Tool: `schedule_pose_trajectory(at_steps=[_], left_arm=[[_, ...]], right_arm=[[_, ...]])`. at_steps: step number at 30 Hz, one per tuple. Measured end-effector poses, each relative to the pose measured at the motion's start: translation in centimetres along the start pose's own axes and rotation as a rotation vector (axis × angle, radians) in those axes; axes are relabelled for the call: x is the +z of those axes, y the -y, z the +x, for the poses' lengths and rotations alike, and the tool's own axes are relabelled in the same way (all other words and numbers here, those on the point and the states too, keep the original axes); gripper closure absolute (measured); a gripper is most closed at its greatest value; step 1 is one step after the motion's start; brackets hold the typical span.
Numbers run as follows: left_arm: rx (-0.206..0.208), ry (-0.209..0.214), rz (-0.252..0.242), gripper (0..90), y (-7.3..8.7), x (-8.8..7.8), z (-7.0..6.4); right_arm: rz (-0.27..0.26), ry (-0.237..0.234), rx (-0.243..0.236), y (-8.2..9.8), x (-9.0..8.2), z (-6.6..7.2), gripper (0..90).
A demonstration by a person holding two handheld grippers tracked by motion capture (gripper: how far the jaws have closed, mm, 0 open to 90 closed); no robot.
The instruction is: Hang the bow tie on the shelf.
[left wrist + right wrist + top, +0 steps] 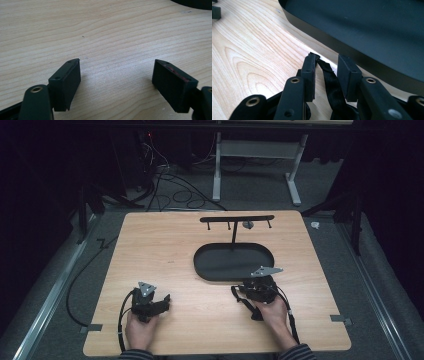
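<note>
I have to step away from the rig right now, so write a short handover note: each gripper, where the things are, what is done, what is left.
Left gripper: jaws wide apart, nothing between them, resting over bare table near the front left.
Right gripper: jaws partly closed with a black strap between them; one pad touches it, and a firm grip cannot be confirmed. It sits just in front of the black oval tray.
The stand with hooks rises from the tray; one small grey piece hangs on it.
Done: strap reached.
Left: probably to secure the strap and hang it on a hook.

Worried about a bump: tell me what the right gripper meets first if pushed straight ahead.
Most likely the near wall of the black oval tray, just beyond the right gripper; a black strap lies between its jaws.
</note>
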State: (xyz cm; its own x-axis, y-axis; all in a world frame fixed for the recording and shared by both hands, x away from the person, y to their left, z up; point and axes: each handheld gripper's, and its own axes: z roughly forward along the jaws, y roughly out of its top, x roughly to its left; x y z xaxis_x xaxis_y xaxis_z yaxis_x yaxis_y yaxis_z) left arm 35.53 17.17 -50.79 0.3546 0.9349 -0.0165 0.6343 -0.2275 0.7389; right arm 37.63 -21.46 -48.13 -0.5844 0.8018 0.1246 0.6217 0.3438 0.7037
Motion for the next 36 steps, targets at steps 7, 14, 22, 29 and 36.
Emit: schedule_pose_trajectory(at_steps=[7,14,22,29,36], left_arm=[[0.000,0.000,0.000,23.3,0.0,0.0,0.0],[0.000,0.000,0.000,23.3,0.0,0.0,0.0],[0.000,0.000,0.000,23.3,0.0,0.0,0.0],[0.000,0.000,0.000,23.3,0.0,0.0,0.0],[0.000,0.000,0.000,23.3,0.0,0.0,0.0]], right_arm=[[0.032,-0.015,0.004,0.1,0.7,-0.3,77.1],[0.034,-0.024,0.004,0.3,0.8,-0.5,83.2],[0.014,-0.032,0.001,0.5,0.2,-0.5,88.0],[-0.023,-0.039,0.003,0.4,-1.1,-0.6,88.9],[-0.054,-0.032,0.000,0.5,-2.5,-0.9,89.0]])
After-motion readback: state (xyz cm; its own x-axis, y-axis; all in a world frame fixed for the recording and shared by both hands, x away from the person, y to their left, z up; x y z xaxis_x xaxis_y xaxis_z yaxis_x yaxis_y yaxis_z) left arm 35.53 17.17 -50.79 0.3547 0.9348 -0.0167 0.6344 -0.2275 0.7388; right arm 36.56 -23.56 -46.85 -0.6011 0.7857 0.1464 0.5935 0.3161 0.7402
